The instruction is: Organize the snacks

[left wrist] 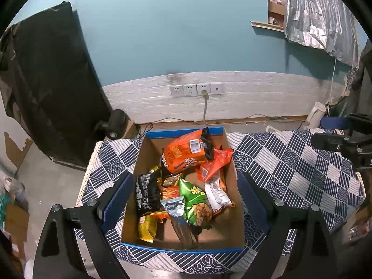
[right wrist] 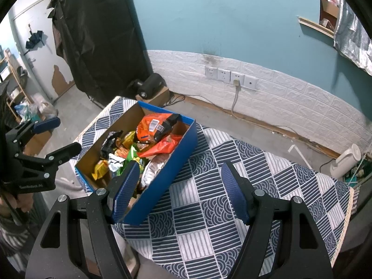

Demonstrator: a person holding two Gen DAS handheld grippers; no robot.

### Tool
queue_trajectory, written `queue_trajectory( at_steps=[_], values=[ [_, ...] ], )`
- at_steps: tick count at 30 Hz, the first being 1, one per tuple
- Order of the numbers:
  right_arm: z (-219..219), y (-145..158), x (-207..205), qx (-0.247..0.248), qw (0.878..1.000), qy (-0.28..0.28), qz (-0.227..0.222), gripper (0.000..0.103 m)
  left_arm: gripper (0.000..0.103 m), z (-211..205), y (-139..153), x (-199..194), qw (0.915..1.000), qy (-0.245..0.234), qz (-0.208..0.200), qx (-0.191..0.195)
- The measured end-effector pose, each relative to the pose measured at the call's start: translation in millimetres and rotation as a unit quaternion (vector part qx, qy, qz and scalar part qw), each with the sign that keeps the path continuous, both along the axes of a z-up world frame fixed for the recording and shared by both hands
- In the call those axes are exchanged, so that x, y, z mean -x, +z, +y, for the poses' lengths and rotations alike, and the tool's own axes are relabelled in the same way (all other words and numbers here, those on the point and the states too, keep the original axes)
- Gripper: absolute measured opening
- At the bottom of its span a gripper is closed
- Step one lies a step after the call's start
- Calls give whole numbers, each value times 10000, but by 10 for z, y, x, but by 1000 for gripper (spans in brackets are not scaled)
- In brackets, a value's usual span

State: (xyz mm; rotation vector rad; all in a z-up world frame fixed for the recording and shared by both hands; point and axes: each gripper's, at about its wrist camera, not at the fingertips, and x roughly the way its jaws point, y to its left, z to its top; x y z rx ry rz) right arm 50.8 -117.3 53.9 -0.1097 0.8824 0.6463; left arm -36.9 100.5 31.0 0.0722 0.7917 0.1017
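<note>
Wide apart and holding nothing, the fingers of our left gripper [left wrist: 186, 200] hang above the near end of the cardboard box [left wrist: 234, 162], one blue pad over each long wall. Our right gripper [right wrist: 179, 193] is just as slack and empty, out over the patterned tablecloth [right wrist: 244, 186] beside the box's blue outer wall. Inside the box the snacks lie in a loose heap: a yellow packet [left wrist: 146, 229] and a silver pouch [left wrist: 174, 208] nearest us, a green bag [left wrist: 196, 203] and a black bag [left wrist: 146, 194] behind them, a white packet [left wrist: 218, 195] at the right wall, and two orange bags [left wrist: 186, 153] at the far end. No packet lies on the cloth. We judge this fits either a box about to be sorted out onto the table or one into which everything has just been gathered; we cannot settle which. Any pick here would call for closing on one crinkly bag edge without dragging its neighbours.
</note>
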Motion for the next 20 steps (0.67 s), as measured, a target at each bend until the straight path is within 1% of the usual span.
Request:
queue_trajectory(
  at_steps=[20],
  values=[
    [9,2,-7,1,10000,0,12,73,91,-17,-11,9,10000,-6,21,11]
  ],
)
